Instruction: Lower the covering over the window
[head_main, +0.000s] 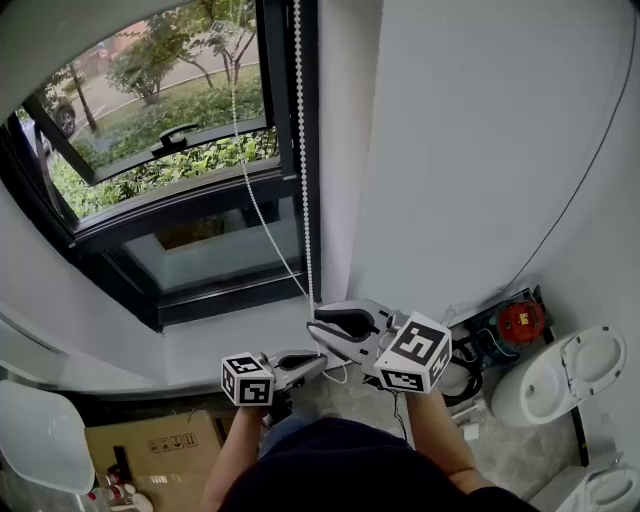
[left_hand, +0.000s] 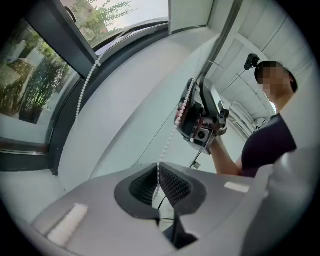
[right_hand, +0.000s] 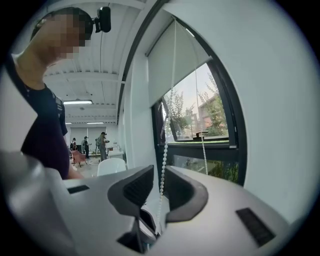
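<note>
A white bead chain hangs in a loop beside the dark-framed window. In the right gripper view the pale roller blind covers only the top of the glass. My left gripper sits low, shut on the bead chain, which runs up out of its pads. My right gripper is just above it, also seen from the left gripper view. Its jaws stand apart with the chain hanging free between them, touching neither pad.
White wall with a thin dark cable lies right of the window. On the floor are a red-topped device, white round fixtures, a cardboard box and a white chair. People stand far back in the room.
</note>
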